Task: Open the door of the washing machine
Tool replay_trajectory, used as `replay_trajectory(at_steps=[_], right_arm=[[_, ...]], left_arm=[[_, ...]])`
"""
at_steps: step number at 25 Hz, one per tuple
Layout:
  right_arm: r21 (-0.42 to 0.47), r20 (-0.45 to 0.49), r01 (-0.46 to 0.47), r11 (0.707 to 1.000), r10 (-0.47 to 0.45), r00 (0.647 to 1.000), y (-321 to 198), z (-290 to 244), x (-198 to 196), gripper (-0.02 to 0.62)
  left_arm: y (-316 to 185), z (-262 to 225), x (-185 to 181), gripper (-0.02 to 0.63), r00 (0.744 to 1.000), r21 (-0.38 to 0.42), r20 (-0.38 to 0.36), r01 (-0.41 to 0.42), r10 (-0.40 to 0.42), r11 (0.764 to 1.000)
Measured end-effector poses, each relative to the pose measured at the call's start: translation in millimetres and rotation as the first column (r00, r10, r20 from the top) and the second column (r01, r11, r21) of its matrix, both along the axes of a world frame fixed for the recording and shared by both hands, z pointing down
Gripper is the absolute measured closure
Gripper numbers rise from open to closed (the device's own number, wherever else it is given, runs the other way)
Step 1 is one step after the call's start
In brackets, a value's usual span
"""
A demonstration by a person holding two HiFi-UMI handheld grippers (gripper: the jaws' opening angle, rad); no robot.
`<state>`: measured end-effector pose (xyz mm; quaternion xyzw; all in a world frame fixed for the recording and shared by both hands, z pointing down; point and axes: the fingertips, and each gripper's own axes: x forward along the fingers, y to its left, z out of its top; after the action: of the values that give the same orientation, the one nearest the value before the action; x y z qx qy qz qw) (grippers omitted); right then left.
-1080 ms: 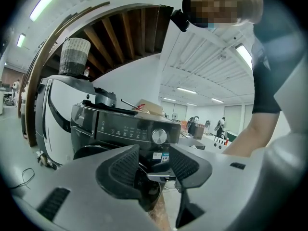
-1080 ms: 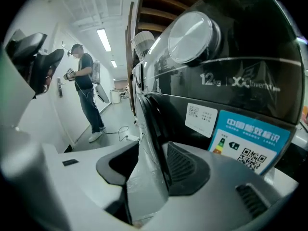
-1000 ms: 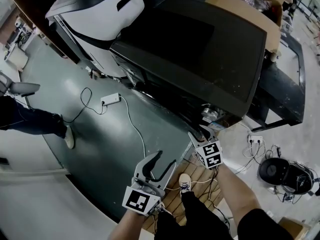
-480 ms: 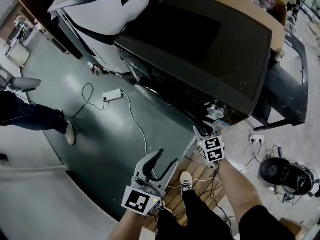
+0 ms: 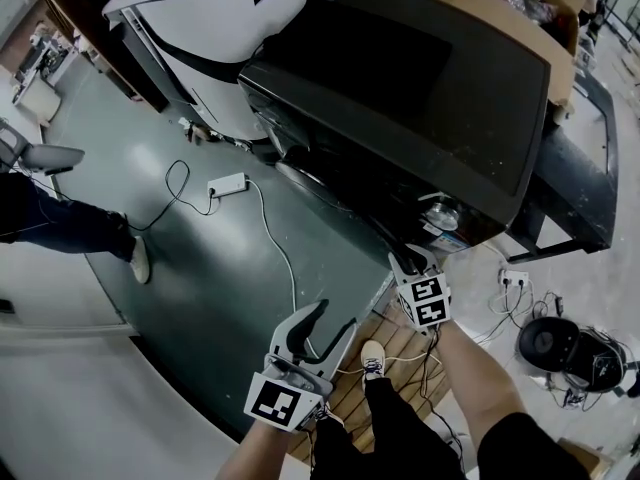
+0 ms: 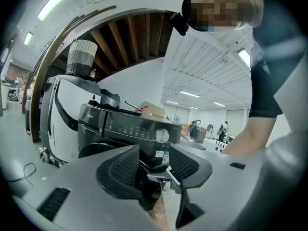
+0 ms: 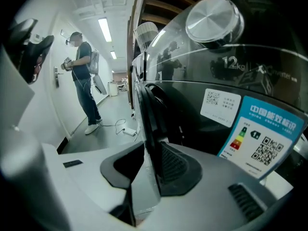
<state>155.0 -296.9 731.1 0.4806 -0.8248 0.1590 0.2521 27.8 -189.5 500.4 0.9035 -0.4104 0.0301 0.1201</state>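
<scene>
Washing machine door [image 7: 148, 110], seen edge-on in the right gripper view as a dark rim running up the machine's front, close to the front corner that carries the stickers. The right gripper [image 7: 151, 154] has just been closing its jaws and the rim stands between them, with both ribbed pads against it, a narrow grip. Whether the door is latched or ajar cannot be told.

Above the rim, a round silver knob [image 7: 214, 16] sits at the top edge of the front panel. A white sticker [image 7: 220, 107] and a blue energy label [image 7: 262, 138] lie on the panel beside the gripper.

From the head view, the dark washing machine [image 5: 400, 98] stands on a green floor [image 5: 220, 278] with a white appliance [image 5: 200, 13] just beside it. The right gripper [image 5: 412, 260] meets the machine's near front corner.

The left gripper [image 5: 335, 318] hangs apart from the machine, over the floor near a patch of wooden slats [image 5: 395, 353]. Its jaws are wide open and hold nothing.

A white power strip [image 5: 228, 184] with a trailing cable lies on the floor in front of the machine. A bystander [image 5: 70, 236] stands at the floor's left edge
</scene>
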Motion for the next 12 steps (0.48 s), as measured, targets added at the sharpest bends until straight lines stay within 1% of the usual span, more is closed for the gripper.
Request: replay_trajectory(at_steps=[4, 12], right_arm=[[-0.014, 0.021, -0.019, 1.0, 0.02, 1.0, 10.1, 0.7, -9.4, 0.48], [-0.027, 0.028, -0.019, 0.999, 0.02, 0.999, 30.1, 1.0, -34.5, 0.489]], left_arm=[[7.7, 6.1, -14.2, 0.405, 1.0, -0.017, 0.019, 0.025, -0.024, 1.0], [28.3, 4.5, -37.6, 0.405, 0.998, -0.016, 0.008, 0.057, -0.057, 0.998]])
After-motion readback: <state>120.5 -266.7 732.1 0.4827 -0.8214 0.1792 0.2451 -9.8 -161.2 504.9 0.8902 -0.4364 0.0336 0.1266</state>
